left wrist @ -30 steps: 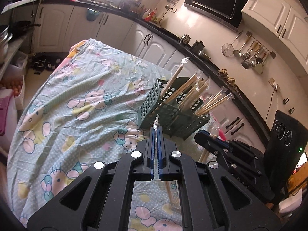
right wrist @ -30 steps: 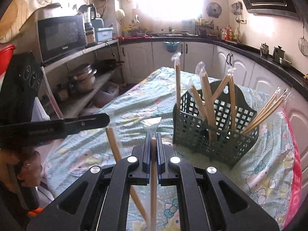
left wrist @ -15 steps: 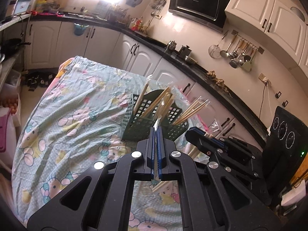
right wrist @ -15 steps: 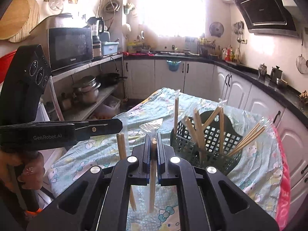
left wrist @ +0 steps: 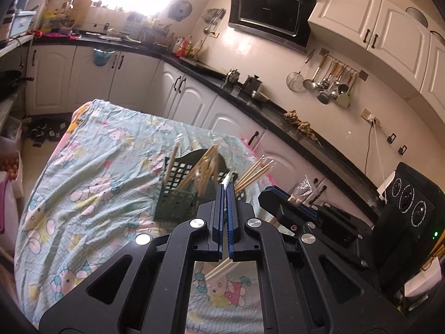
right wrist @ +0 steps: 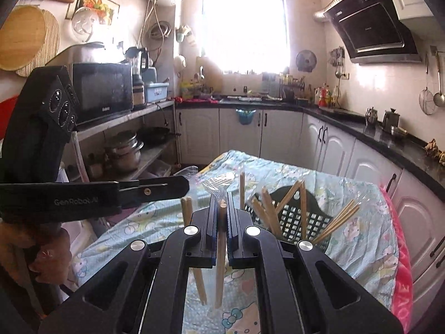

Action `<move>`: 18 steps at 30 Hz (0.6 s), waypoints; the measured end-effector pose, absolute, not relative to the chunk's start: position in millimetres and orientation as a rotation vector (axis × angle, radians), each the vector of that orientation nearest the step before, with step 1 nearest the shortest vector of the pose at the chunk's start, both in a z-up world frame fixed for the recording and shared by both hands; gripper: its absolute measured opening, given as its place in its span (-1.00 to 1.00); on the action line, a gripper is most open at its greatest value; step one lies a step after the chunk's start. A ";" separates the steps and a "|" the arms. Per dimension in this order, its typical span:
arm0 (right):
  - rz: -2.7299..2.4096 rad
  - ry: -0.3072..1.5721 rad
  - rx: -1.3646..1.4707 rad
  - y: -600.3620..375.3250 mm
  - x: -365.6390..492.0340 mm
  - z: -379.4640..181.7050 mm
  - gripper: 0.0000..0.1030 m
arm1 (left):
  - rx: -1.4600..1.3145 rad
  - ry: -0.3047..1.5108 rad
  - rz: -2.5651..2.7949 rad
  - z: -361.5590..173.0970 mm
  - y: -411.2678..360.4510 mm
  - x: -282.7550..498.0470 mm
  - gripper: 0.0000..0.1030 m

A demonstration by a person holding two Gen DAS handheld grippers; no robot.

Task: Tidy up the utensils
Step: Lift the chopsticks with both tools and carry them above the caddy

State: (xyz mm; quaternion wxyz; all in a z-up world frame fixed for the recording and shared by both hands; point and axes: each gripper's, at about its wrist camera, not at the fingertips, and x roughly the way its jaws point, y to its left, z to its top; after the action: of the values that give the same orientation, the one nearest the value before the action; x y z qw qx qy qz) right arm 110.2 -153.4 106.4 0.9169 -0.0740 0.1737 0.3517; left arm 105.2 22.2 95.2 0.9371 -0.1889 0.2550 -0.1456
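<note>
Lifting both wrapped chopstick pairs clear of the tablecloth [right wrist: 347, 194] now: left gripper [left wrist: 225, 192] pinches a wrapper, right gripper [right wrist: 221, 208] clamps chopsticks [right wrist: 221, 250]; basket [right wrist: 294, 214] drop-off looks next.

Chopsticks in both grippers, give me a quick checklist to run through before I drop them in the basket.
1. Right gripper shut on its wrapped chopsticks: ok.
2. Left gripper shut on its wrapped chopsticks, clamped at the wrapper top: ok.
3. Both pairs hang clear above the tablecloth: ok.
4. Green basket upright: ok.
5. Free slot among chopsticks already in the basket: cannot tell.
6. The two grippers apart, not touching: ok.
</note>
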 end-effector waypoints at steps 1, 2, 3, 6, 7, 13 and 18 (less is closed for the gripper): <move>0.719 0.350 -0.154 -154.7 110.2 108.7 -0.90 | -0.383 0.518 -0.303 97.5 20.5 105.7 -0.99; 0.710 0.337 -0.155 -156.1 109.0 110.9 -0.90 | -0.380 0.515 -0.309 100.5 18.6 106.7 -0.99; 0.705 0.331 -0.156 -156.9 108.3 111.9 -0.90 | -0.379 0.511 -0.314 102.8 17.5 107.3 -0.99; 0.681 0.309 -0.166 -159.9 107.1 116.1 -0.90 | -0.370 0.499 -0.327 109.8 12.6 108.4 -1.00; 0.677 0.305 -0.164 -161.0 107.3 117.3 -0.90 | -0.365 0.498 -0.330 111.9 10.8 109.2 -1.00; 0.648 0.281 -0.132 -173.6 110.7 122.8 -0.90 | -0.341 0.476 -0.357 126.3 1.5 114.8 -0.99; 0.620 0.269 -0.092 -185.7 115.4 131.2 -0.90 | -0.324 0.452 -0.379 139.5 -3.5 121.5 -0.99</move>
State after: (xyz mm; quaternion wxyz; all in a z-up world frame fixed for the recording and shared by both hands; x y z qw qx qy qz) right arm 115.4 -185.7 131.2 0.9425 -0.0452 0.1318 0.3039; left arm 121.5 -3.5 139.5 0.9439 -0.1588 0.2219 -0.1859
